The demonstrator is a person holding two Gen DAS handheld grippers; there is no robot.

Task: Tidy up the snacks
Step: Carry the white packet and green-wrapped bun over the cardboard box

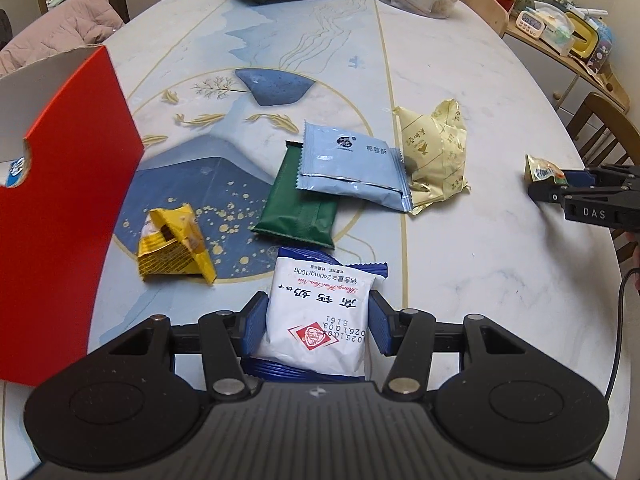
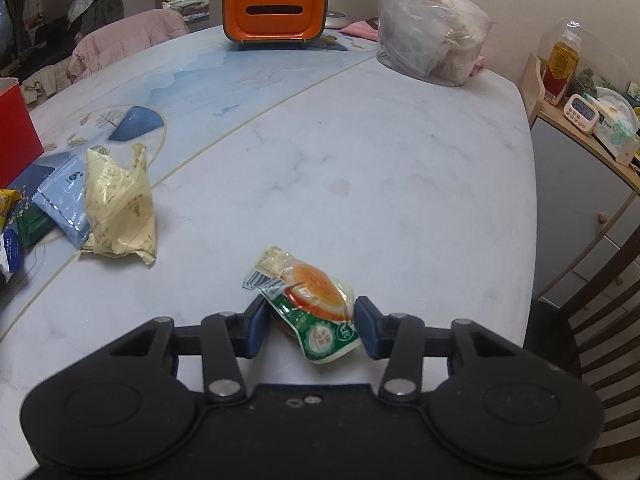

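My left gripper (image 1: 318,328) is shut on a white and blue snack packet (image 1: 316,292), its blue pads pressing both sides just above the table. A red box (image 1: 68,200) stands open at the left. Loose on the table lie a yellow packet (image 1: 172,246), a green packet (image 1: 300,208), a light blue packet (image 1: 352,164) overlapping it, and a cream packet (image 1: 436,156). My right gripper (image 2: 312,326) is shut on a green and orange snack packet (image 2: 316,288) resting on the table near the right edge; the same gripper (image 1: 560,186) shows at the right of the left wrist view.
An orange tissue box (image 2: 276,8) and a clear plastic bag (image 2: 432,28) stand at the table's far end. A wooden chair (image 2: 600,304) sits by the right edge, with a cluttered side shelf (image 2: 580,136) behind. A pink padded chair (image 2: 128,36) is at far left.
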